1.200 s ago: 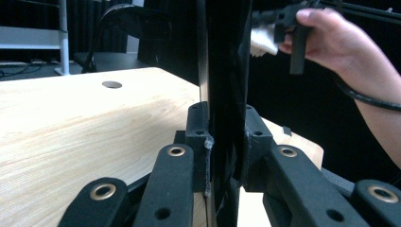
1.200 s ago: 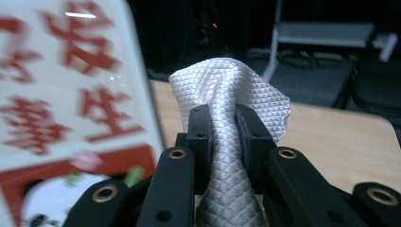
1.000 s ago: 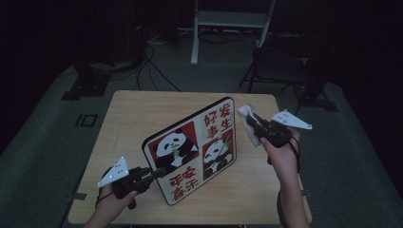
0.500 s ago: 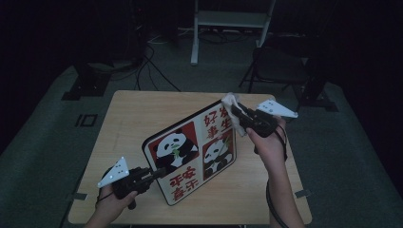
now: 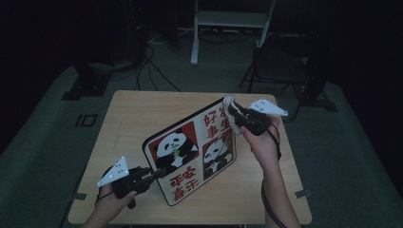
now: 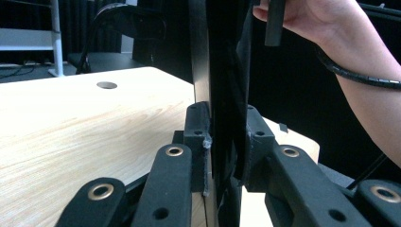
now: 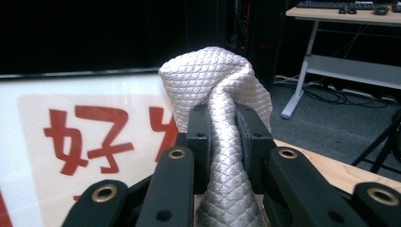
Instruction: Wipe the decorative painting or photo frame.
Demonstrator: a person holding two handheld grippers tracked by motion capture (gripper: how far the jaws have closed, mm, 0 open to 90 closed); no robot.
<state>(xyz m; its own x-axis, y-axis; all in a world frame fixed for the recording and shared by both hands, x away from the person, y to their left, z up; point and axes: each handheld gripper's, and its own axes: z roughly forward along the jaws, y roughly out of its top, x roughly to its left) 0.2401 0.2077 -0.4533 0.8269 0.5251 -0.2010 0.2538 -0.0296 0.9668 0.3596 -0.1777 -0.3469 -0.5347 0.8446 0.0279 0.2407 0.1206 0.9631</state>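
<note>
Panda board point(image 5: 192, 159) stands tilted on edge mid-desk point(image 5: 138, 114), printed face toward the person. Left tool point(image 6: 222, 156) clamped on its lower left edge, pads pressing both sides. Right tool point(image 7: 222, 125) clenched on a bunched white quilted cloth point(image 7: 222, 85), right at the board's top right corner.

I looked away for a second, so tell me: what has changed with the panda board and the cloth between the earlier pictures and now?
The right tool, shut on the white cloth, has moved left from beside the board's far right corner onto its top edge, bringing the cloth against the panda board. The left tool stays clamped on the board's lower left edge, and the board stays propped up on the table.
</note>
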